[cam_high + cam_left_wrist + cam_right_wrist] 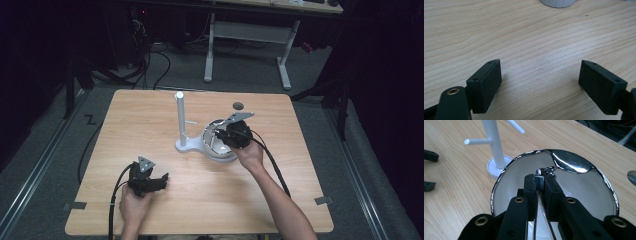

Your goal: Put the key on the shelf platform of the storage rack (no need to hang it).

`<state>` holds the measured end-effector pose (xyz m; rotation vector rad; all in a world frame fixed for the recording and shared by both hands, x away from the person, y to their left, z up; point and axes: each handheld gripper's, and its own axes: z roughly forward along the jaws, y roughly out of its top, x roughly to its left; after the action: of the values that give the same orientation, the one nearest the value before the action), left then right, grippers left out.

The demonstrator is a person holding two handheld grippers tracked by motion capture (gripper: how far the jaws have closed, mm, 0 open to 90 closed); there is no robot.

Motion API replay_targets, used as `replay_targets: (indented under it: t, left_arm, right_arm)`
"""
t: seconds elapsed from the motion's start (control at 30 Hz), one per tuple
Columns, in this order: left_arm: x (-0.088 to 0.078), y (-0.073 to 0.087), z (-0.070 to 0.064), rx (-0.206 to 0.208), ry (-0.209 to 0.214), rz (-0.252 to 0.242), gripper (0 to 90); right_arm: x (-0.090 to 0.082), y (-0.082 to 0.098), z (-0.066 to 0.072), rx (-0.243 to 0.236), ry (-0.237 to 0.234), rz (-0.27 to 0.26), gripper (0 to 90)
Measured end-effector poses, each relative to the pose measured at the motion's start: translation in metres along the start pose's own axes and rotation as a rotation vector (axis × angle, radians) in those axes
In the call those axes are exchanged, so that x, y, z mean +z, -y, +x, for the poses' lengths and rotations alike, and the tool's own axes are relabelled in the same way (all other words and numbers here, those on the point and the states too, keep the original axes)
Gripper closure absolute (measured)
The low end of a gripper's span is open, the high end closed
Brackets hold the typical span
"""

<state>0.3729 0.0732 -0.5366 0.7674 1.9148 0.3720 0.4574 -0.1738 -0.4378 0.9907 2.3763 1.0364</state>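
A shiny metal cup [216, 146] with a pale inside [579, 187] lies tilted beside the base of a white peg stand [180, 120]. My right gripper [221, 135] reaches into it from the right. In the right gripper view the right gripper [539, 179] is shut on a thin metal handle piece [539, 182] at the cup's middle. The stand's post and pegs [494, 147] rise just behind the cup. My left gripper [161, 180] rests low over the table near the front left. Its jaws stand wide apart in the left gripper view [540, 67], with bare wood between them.
The wooden table [150, 115] has a small dark round spot [238, 105] at the back, right of the stand. A white ribbed round edge [557, 2] shows at the top of the left gripper view. Black cables trail from both grippers toward the front edge.
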Motion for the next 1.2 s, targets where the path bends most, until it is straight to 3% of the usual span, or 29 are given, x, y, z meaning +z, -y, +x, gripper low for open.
replay_targets:
  t: [0.3, 0.6, 0.77, 0.8, 1.2]
  left_arm:
    - [0.0, 0.0, 0.0, 0.0, 0.0, 0.0, 18.7]
    - [0.0, 0.0, 0.0, -0.002, -0.001, 0.001, 18.7]
    - [0.0, 0.0, 0.0, -0.001, 0.0, 0.0, 18.7]
    - [0.0, 0.0, 0.0, -0.001, 0.0, 0.0, 18.7]
    - [0.0, 0.0, 0.0, 0.0, 0.0, 0.0, 18.7]
  right_arm:
    - [0.012, 0.001, -0.004, 0.038, -0.01, 0.015, 81.9]
    - [0.019, 0.003, -0.006, 0.04, 0.001, 0.039, 78.2]
    - [0.015, 0.003, -0.005, 0.042, 0.006, 0.031, 69.7]
    - [0.014, 0.004, -0.005, 0.053, 0.01, 0.025, 64.6]
    - [-0.004, 0.008, -0.01, 0.08, 0.013, -0.004, 58.0]
